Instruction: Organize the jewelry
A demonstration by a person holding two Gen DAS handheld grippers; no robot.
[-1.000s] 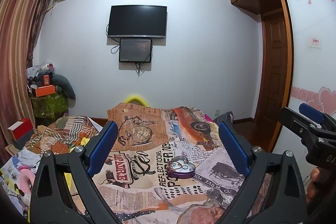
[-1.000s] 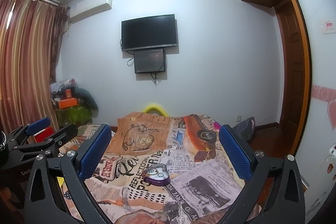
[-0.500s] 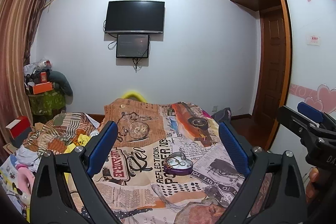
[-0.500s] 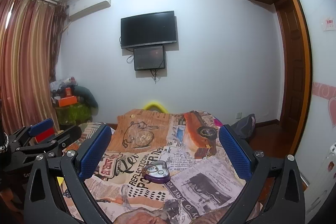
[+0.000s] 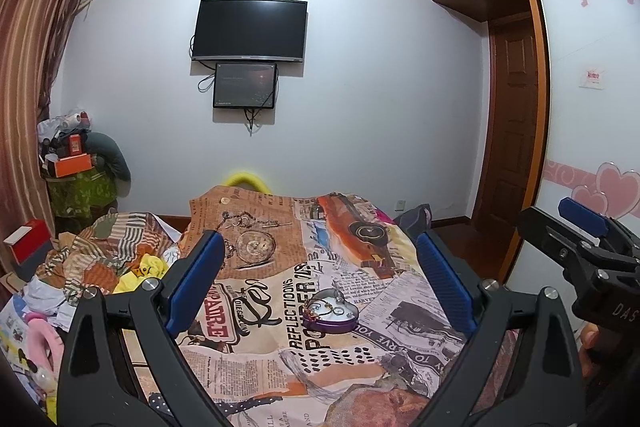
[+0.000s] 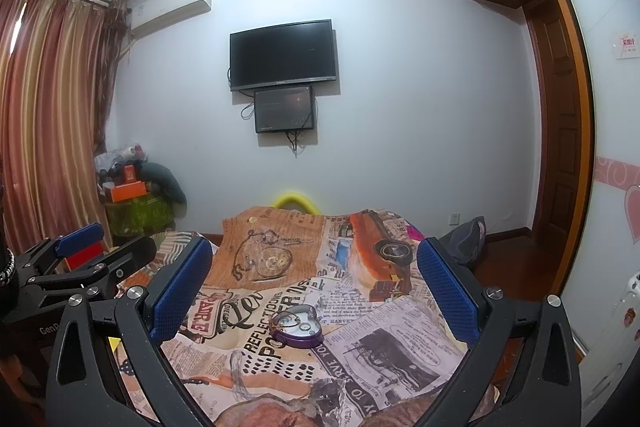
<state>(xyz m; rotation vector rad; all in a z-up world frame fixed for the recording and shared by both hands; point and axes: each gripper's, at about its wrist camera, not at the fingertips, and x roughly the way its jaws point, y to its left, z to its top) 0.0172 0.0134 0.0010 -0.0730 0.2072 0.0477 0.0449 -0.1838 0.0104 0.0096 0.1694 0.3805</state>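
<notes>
A purple heart-shaped tin (image 5: 331, 315) lies open on the newspaper-print bedspread (image 5: 256, 359), with a gold chain and rings inside; it also shows in the right wrist view (image 6: 297, 331). My left gripper (image 5: 320, 283) is open and empty, held above the bed short of the tin. My right gripper (image 6: 314, 287) is open and empty too, also short of the tin. The right gripper shows at the right edge of the left wrist view (image 5: 580, 247). The left gripper shows at the left of the right wrist view (image 6: 80, 259).
A heap of clothes (image 5: 100, 259) lies on the left of the bed. A cluttered stand with an orange box (image 5: 72, 165) is in the left corner. A TV (image 5: 250, 29) hangs on the far wall. A wooden door (image 5: 516, 131) and a wardrobe stand at right.
Both views have tilted slightly and the bed sits a little lower and nearer in view. Both grippers stay open and empty. The tin has not moved.
</notes>
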